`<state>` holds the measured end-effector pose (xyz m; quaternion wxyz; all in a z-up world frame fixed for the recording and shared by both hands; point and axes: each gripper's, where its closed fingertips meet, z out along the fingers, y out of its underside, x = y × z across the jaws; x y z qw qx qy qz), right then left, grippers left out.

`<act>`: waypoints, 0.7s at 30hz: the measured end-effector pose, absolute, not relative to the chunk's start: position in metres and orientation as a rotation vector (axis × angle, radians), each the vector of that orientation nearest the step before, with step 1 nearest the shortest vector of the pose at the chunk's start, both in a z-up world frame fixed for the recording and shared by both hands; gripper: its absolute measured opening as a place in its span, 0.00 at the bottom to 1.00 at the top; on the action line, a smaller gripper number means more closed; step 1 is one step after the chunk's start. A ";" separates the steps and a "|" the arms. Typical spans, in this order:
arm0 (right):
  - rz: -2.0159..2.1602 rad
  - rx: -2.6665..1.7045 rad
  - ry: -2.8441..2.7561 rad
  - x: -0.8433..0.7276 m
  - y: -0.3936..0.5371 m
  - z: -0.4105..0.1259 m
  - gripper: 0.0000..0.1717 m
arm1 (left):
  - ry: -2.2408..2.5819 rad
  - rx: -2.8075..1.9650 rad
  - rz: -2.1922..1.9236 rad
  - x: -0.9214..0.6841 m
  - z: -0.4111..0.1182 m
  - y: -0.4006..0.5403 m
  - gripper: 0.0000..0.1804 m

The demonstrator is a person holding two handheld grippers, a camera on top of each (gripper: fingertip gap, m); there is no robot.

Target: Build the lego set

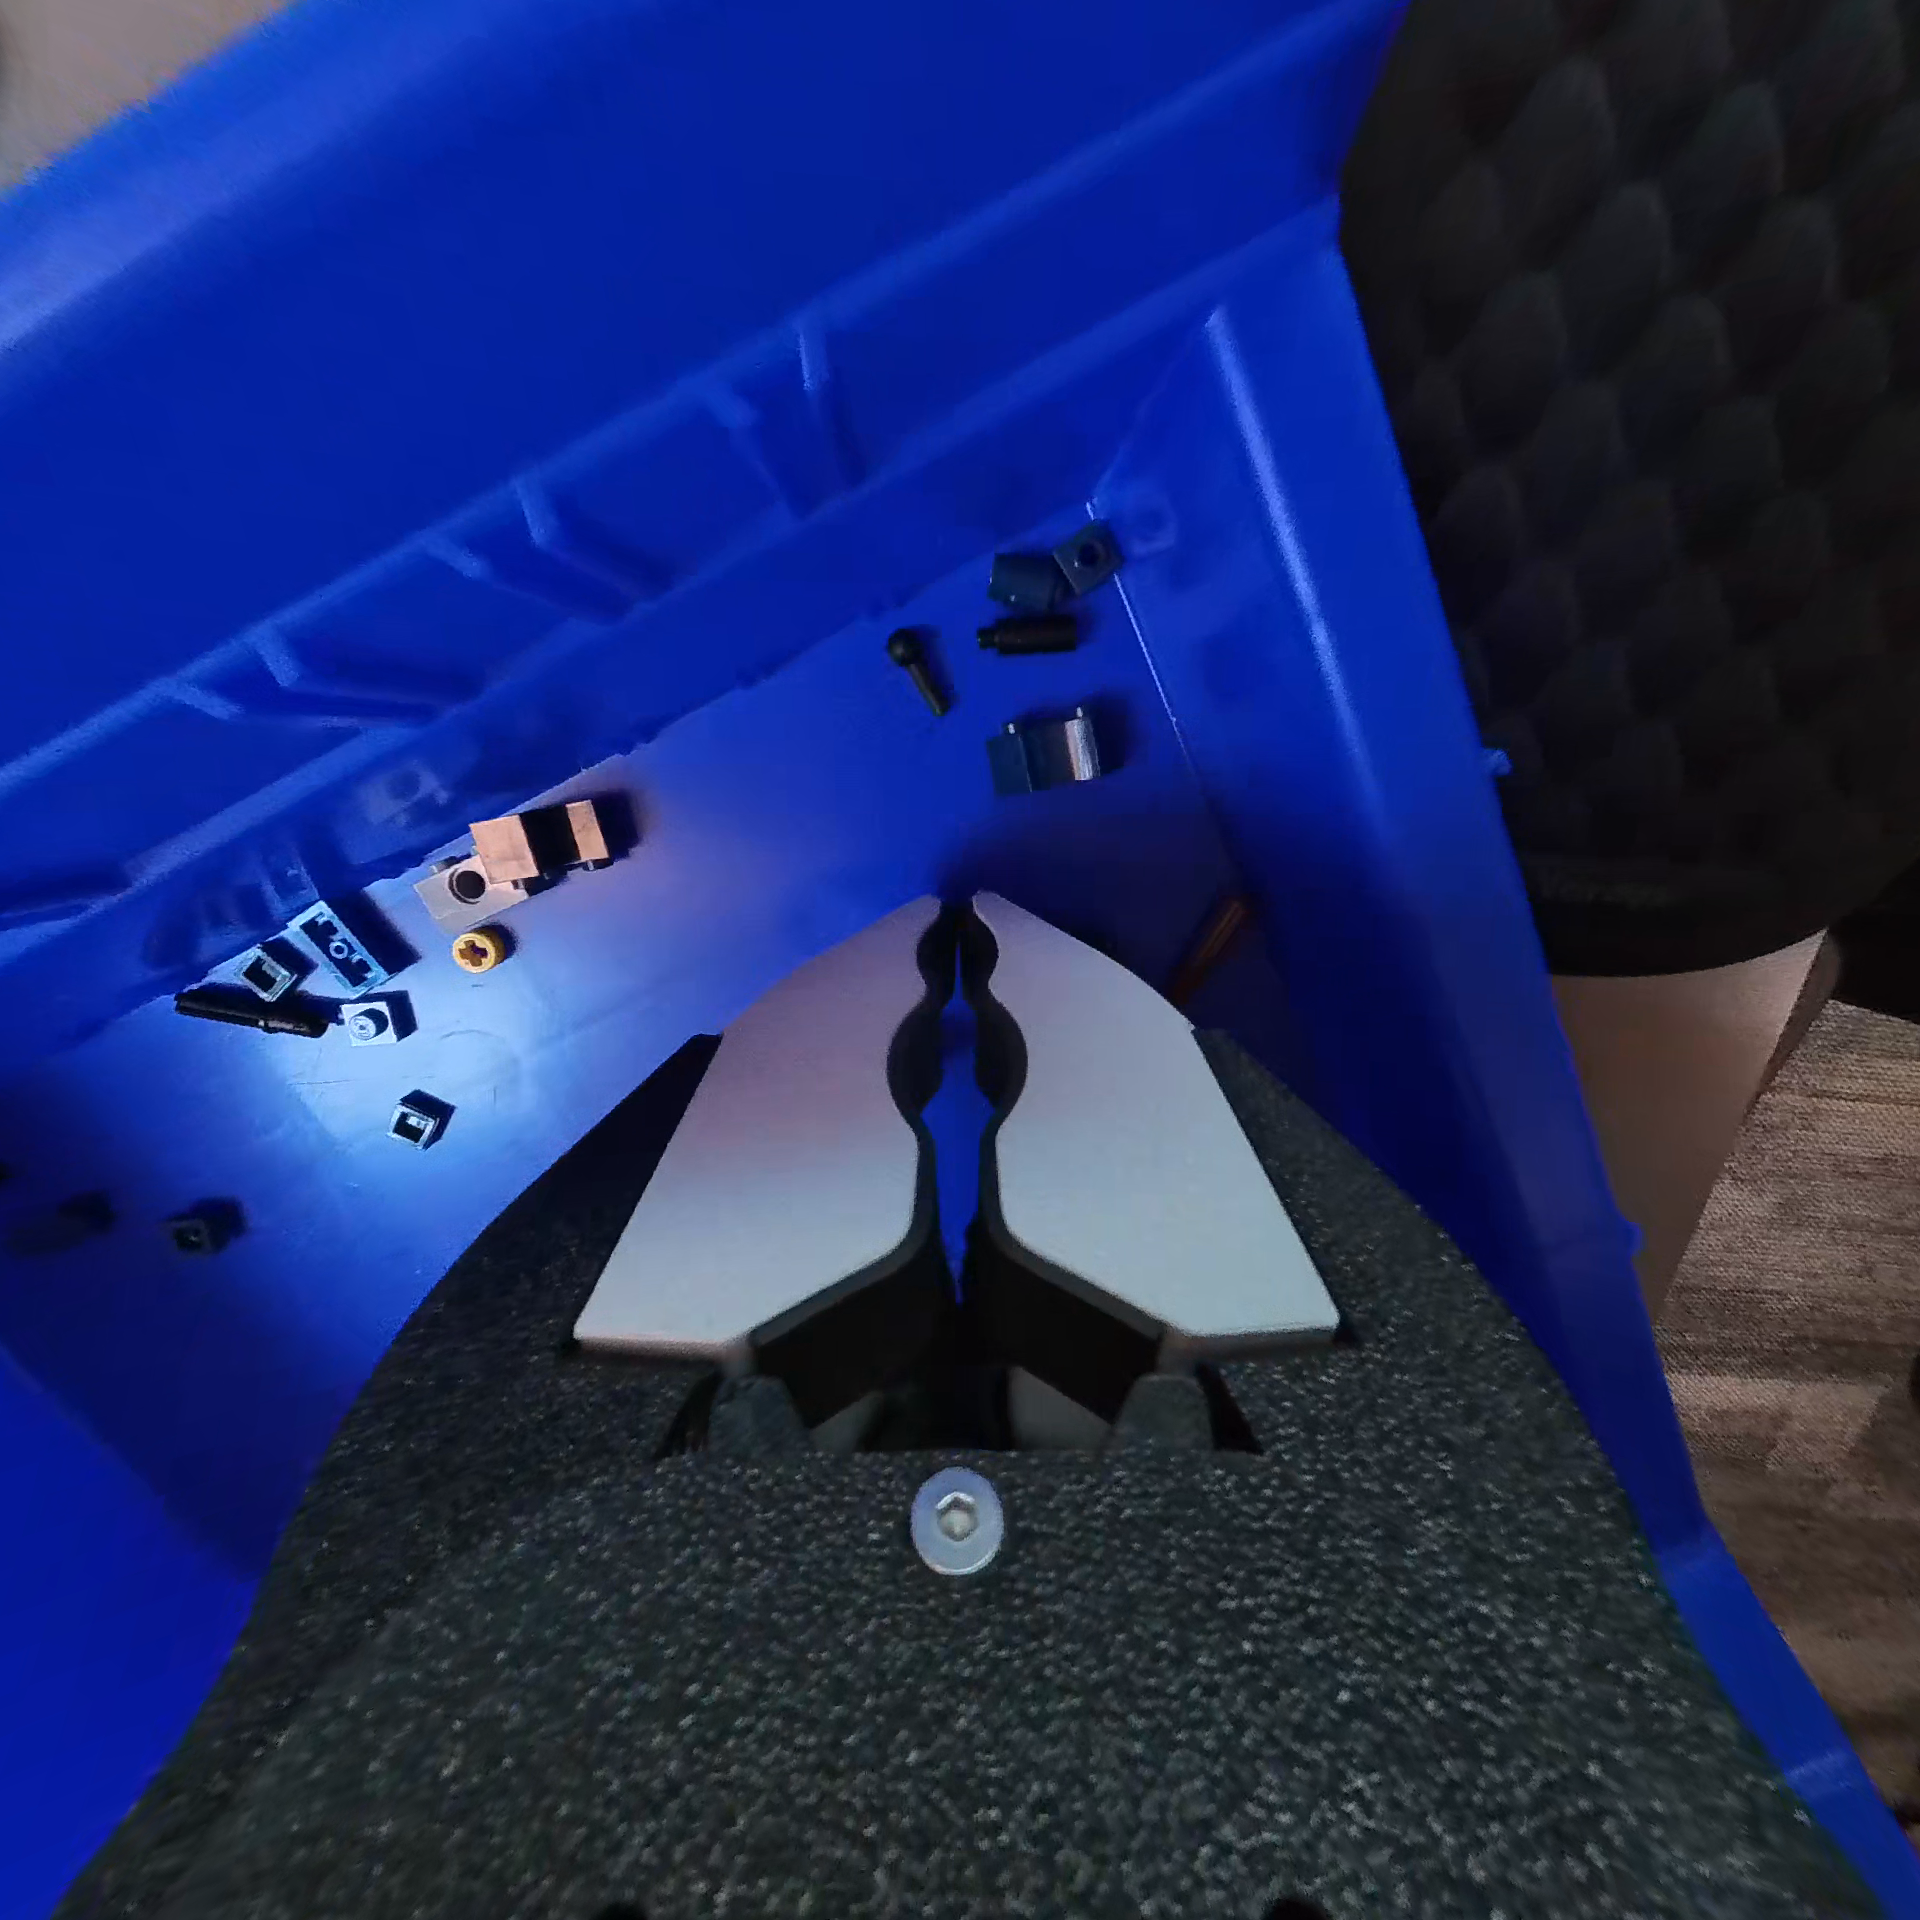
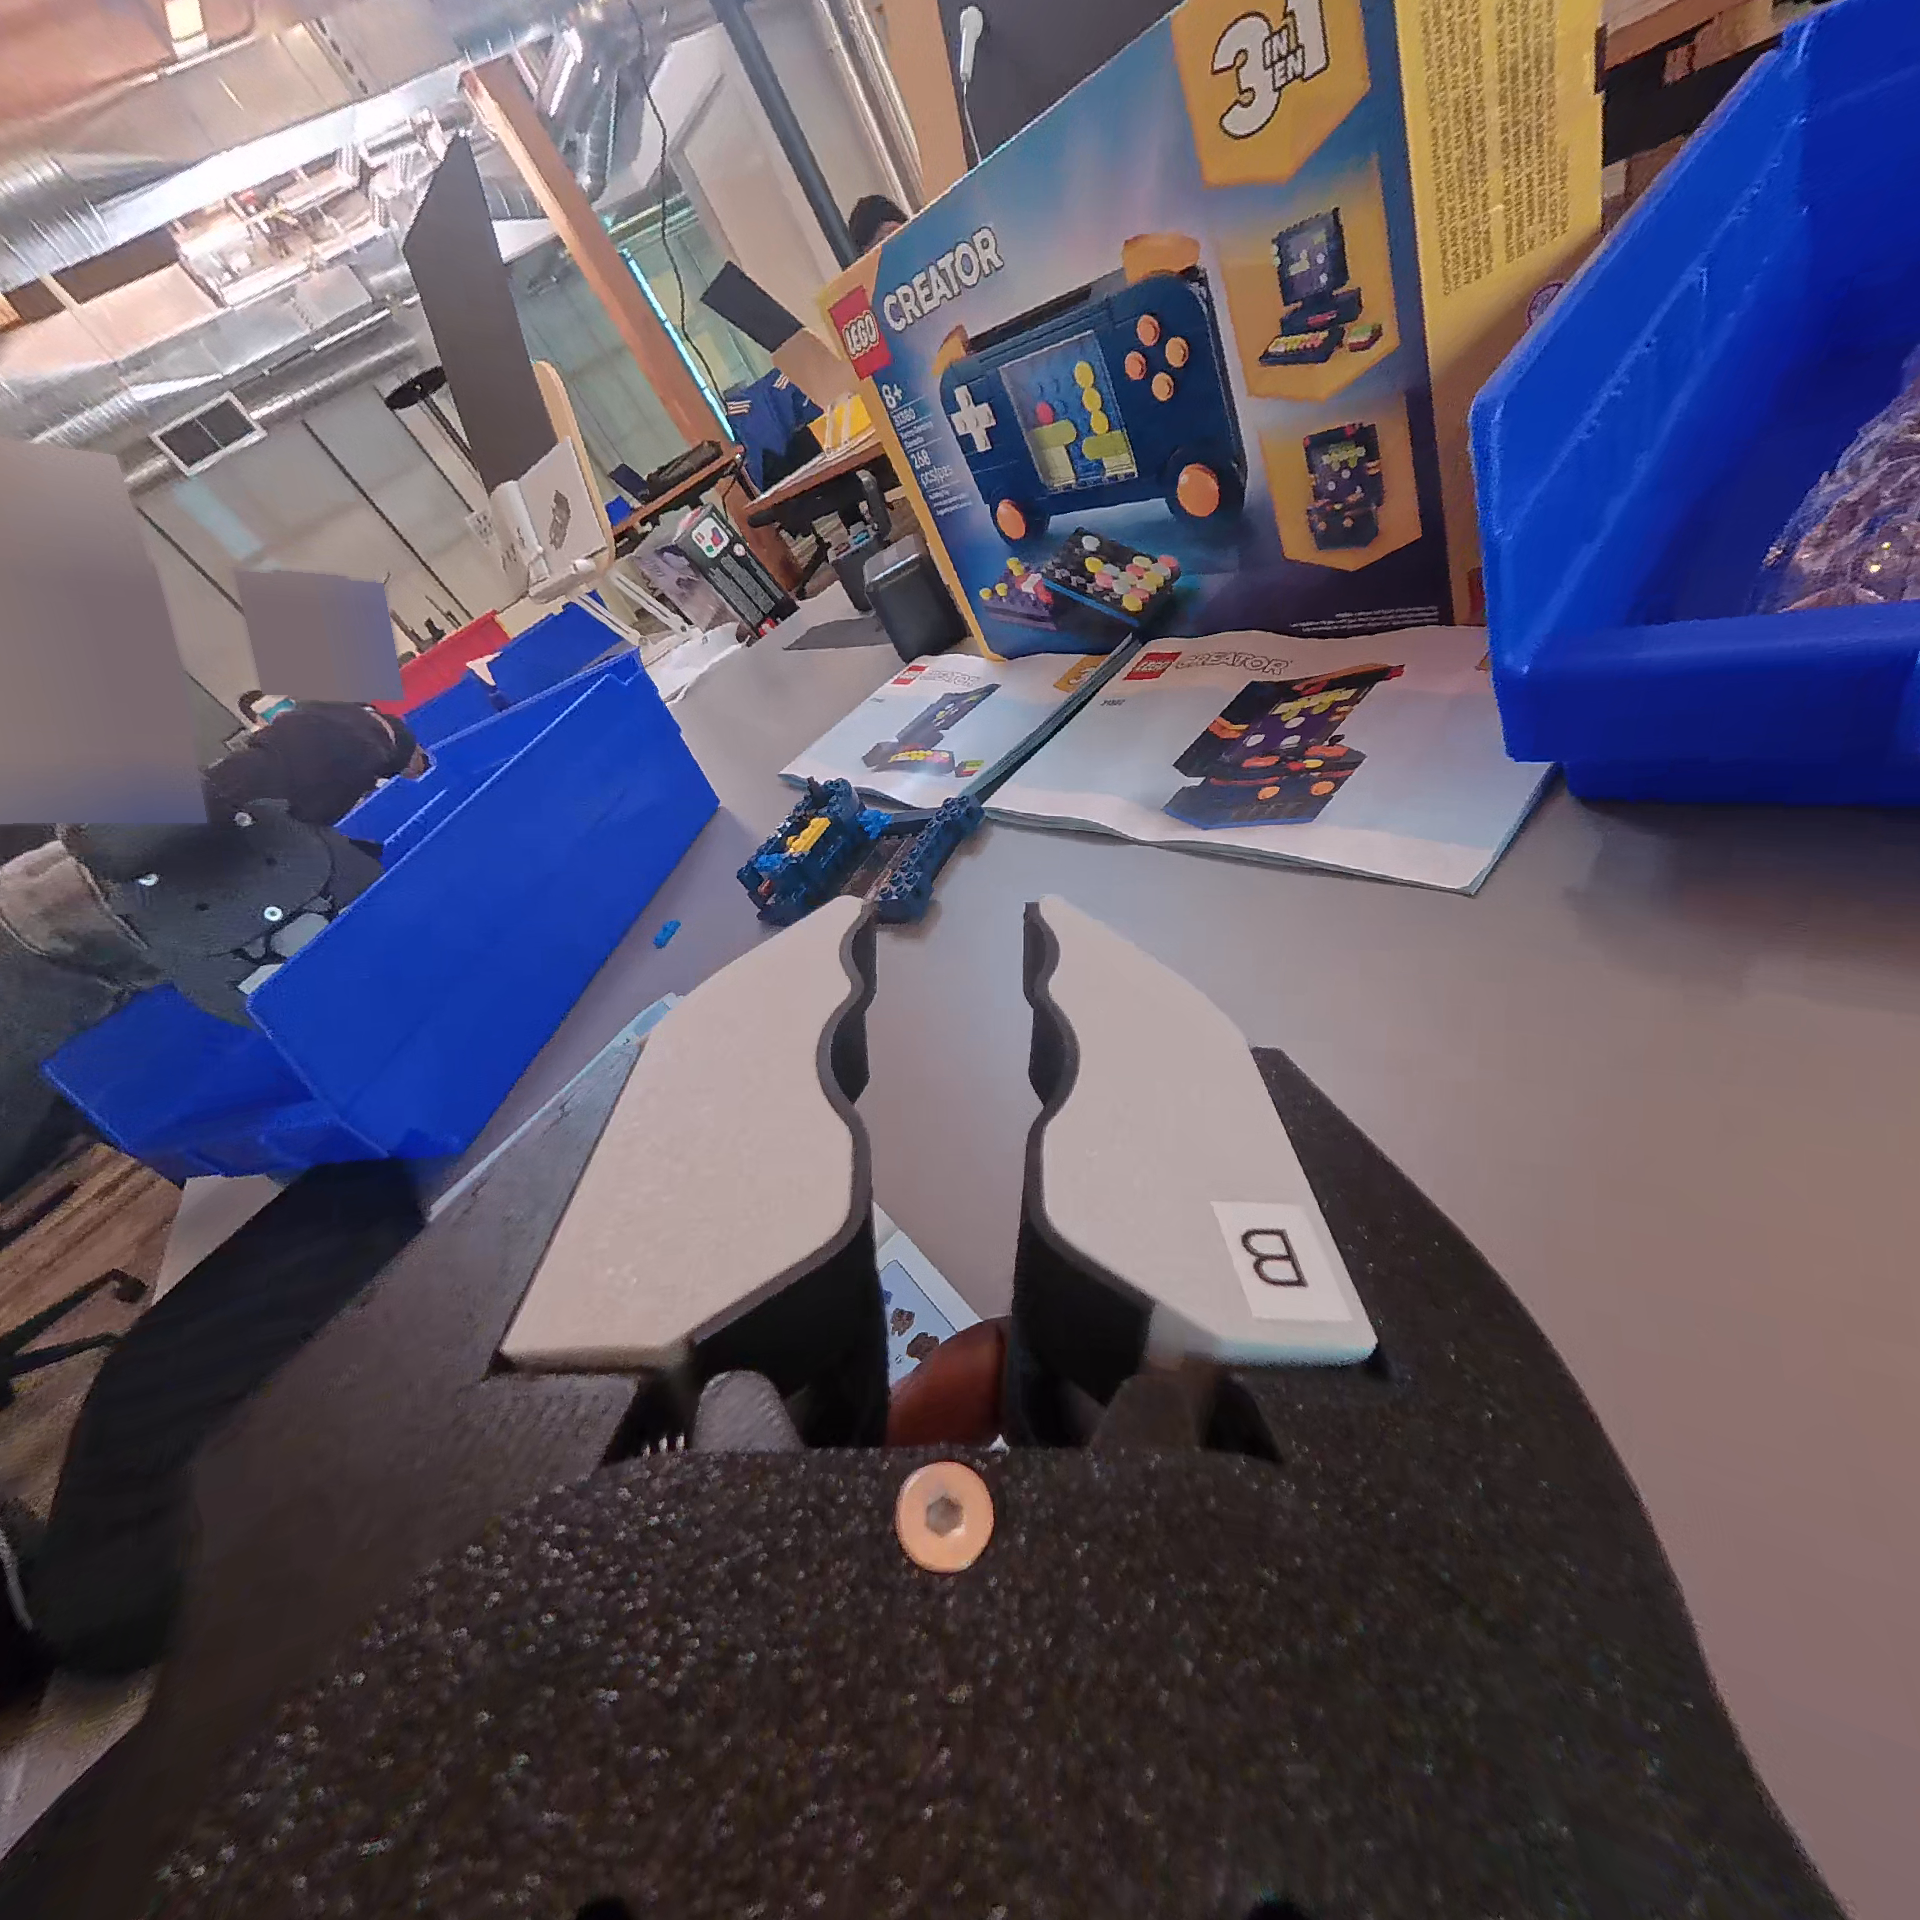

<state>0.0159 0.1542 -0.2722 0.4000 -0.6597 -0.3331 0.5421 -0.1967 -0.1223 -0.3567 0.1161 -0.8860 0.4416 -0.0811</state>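
The left claw (image 1: pixel 961 909) reaches into a blue bin (image 1: pixel 727 436), its tips closed together with nothing visible between them; a tan-and-black brick (image 1: pixel 535 836) and a yellow round piece (image 1: pixel 480 949) lie to its left. The right claw (image 2: pixel 948 920) hangs open and empty over the grey worktop (image 2: pixel 1455 1039), near a dark blue brick model (image 2: pixel 831 852) beside open booklets (image 2: pixel 1247 758).

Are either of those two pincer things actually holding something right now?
No. The left gripper is shut with nothing visible between its tips, inside a blue bin. The right gripper is open over the grey table.
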 end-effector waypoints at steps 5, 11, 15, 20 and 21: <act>1.343 -1.675 -0.799 0.018 0.160 -0.274 0.15 | 1.278 -2.593 -0.229 -0.196 -0.357 -0.122 0.00; 1.327 -1.701 -0.813 0.016 0.160 -0.280 0.15 | 1.244 -2.594 -0.258 -0.196 -0.356 -0.122 0.00; 1.311 -1.704 -0.837 0.015 0.158 -0.282 0.15 | 1.286 -2.532 -0.279 -0.191 -0.356 -0.120 0.00; 1.316 -1.714 -0.835 0.015 0.159 -0.284 0.15 | 1.335 -2.527 -0.302 -0.189 -0.356 -0.124 0.00; 1.317 -1.715 -0.833 0.015 0.159 -0.284 0.15 | 1.339 -2.528 -0.268 -0.192 -0.355 -0.123 0.00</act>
